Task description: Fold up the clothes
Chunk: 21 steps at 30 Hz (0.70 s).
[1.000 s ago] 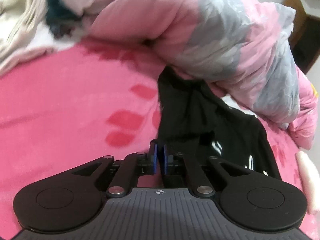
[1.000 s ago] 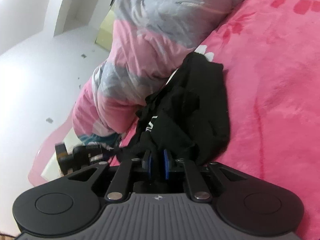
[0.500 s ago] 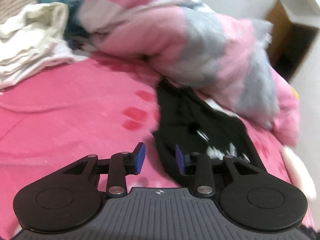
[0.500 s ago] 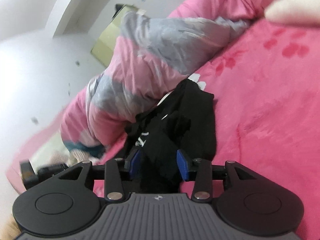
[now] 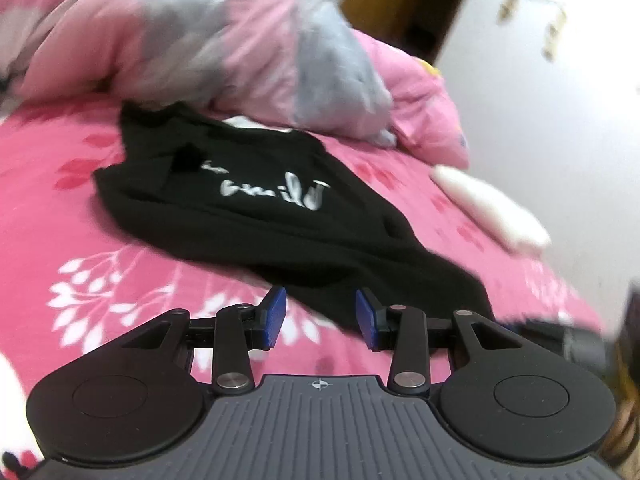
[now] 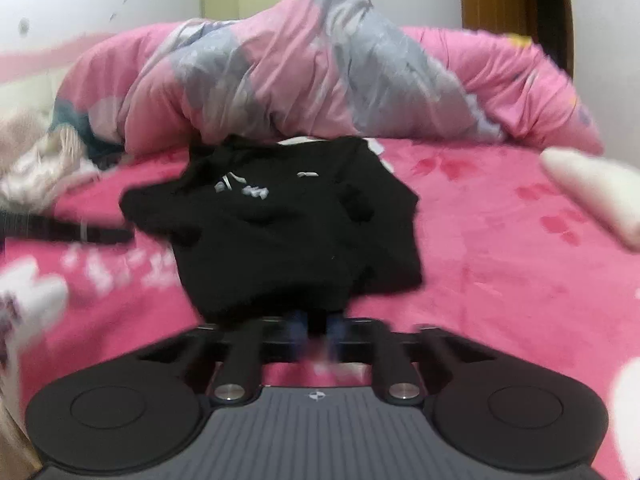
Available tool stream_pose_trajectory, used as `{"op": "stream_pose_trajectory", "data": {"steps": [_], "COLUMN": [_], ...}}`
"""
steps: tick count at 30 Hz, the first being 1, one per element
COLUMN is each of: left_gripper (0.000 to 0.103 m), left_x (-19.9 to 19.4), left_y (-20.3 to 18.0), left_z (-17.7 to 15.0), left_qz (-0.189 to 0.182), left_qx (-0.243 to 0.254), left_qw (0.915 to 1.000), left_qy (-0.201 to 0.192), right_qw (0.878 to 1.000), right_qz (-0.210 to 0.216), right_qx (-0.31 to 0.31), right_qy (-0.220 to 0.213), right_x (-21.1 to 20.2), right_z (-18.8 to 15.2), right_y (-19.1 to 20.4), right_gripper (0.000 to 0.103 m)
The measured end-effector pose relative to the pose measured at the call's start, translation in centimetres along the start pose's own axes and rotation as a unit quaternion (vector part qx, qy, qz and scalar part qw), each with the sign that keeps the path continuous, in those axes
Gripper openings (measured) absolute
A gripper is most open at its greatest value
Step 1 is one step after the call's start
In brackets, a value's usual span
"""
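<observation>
One pink-grey quilt (image 6: 304, 80) behind black shirt (image 6: 296, 232); right gripper (image 6: 316, 332) clamps its hem, left gripper (image 5: 320, 316) parted, empty.

Matt black cloth garment (image 5: 256, 200), seemingly cotton

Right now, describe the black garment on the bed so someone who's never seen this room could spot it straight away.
Find the bright pink floral bedspread with the bunched pink-and-grey quilt at its far side. Just in front of that quilt lies the crumpled black T-shirt, the only dark cloth there, marked by white handwritten lettering.
</observation>
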State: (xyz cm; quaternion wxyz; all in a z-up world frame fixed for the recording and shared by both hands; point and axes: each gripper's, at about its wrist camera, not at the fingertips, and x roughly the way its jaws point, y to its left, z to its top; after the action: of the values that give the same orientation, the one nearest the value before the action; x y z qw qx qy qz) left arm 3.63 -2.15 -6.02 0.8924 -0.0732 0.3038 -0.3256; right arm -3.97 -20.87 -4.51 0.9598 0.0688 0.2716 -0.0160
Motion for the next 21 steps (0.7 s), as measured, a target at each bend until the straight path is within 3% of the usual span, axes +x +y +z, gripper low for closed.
{"op": "stream_pose_trajectory", "data": {"steps": [3,7,9,12,15,17,21], "left_gripper": [0.039,0.042,0.044,0.054,0.058,0.063,0.067], "left_x": [-0.3,0.3,0.8,2.0,2.9,3.6,5.1], "left_y": [-0.7,-0.5,-0.4,-0.9,-1.5,-1.8,-2.6], "left_z": [-0.4,-0.2,0.0,0.2,0.2,0.2,0.4], "left_qz": [-0.006,-0.002,-0.002,-0.003,0.000,0.001,0.004], "left_qx": [0.029,0.023,0.014,0.019,0.037,0.045,0.062], "left_qw": [0.9996,0.9997,0.9999,0.9996,0.9990,0.9987,0.9978], "left_qy": [-0.005,0.002,0.008,0.021,0.026,0.025,0.022], "right_qw": [0.997,0.986,0.979,0.976,0.969,0.963,0.956], "right_qz": [0.055,0.139,0.177,0.178,0.209,0.227,0.224], "right_qx": [0.046,0.088,0.106,0.111,0.125,0.146,0.187], "right_qy": [-0.012,-0.034,-0.001,0.061,0.049,0.019,-0.032], "right_x": [1.0,4.0,7.2,10.4,8.7,6.3,2.2], "right_z": [2.6,6.9,8.5,9.2,8.2,7.3,6.3], "right_y": [-0.2,0.3,0.5,0.2,-2.2,-4.5,-8.7], "right_gripper": [0.005,0.006,0.008,0.015,0.025,0.047,0.050]}}
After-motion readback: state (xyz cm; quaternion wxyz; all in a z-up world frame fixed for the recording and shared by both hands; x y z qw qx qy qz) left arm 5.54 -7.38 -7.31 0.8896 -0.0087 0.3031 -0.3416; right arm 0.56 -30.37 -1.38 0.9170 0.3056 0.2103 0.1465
